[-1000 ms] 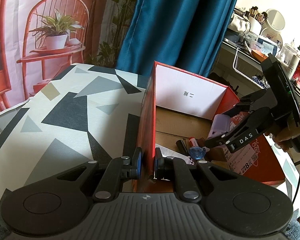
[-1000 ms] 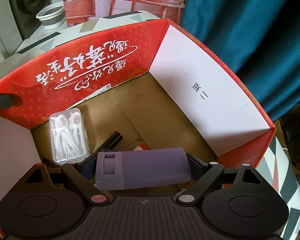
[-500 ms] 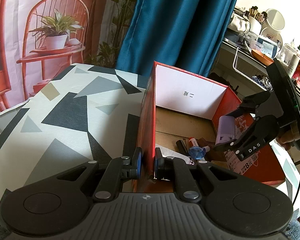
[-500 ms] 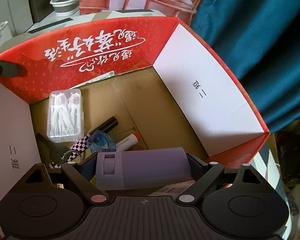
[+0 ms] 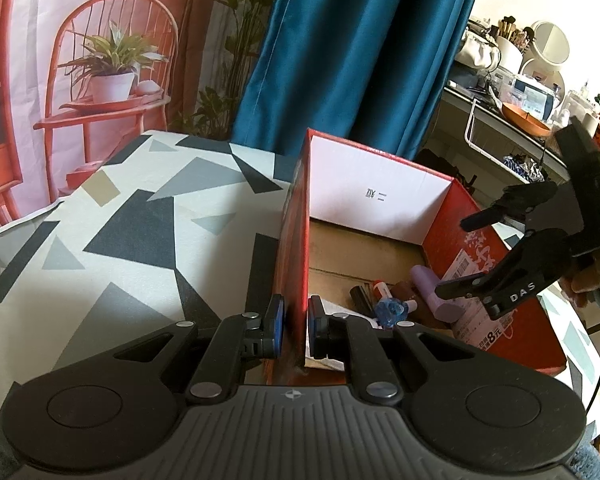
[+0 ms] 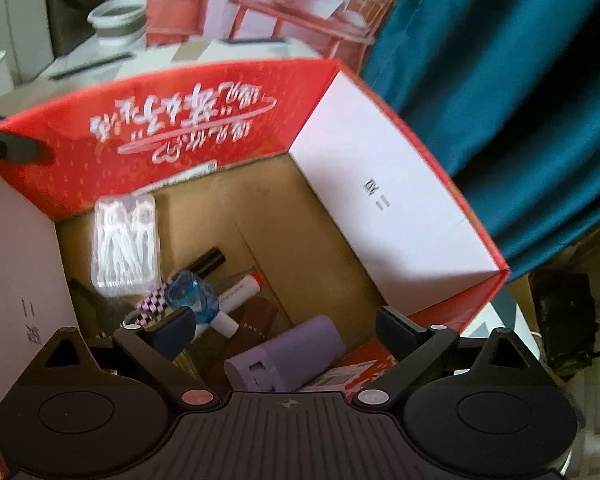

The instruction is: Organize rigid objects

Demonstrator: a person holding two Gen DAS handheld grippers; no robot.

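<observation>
**A:** You're working on a table (image 5: 112,240) under a cloth of grey and black triangles, with a teal curtain (image 5: 360,60) filling the upper middle of the left view. What is your left gripper (image 5: 296,330) doing at the bottom centre?

**B:** It's pinching the near wall of the red box (image 5: 296,216), one pad outside and one inside. I judge that steadies the box while things go in.

**A:** And your right gripper (image 6: 284,328)?

**B:** Spread wide and holding nothing. It hangs over the box's right side, above the purple case (image 6: 288,356), which lies tilted on the cardboard floor at the lower centre of the right view, clear of both fingers.

**A:** What lies beyond it?

**B:** Just up-left, a white marker with a red cap (image 6: 240,294) and a blue faceted piece (image 6: 192,294) are touching. Farther, at middle left, the clear pack of floss picks (image 6: 126,246) sits against the red wall.

**A:** So the case is in?

**B:** Seemingly yes; you can fetch the next item.
</observation>
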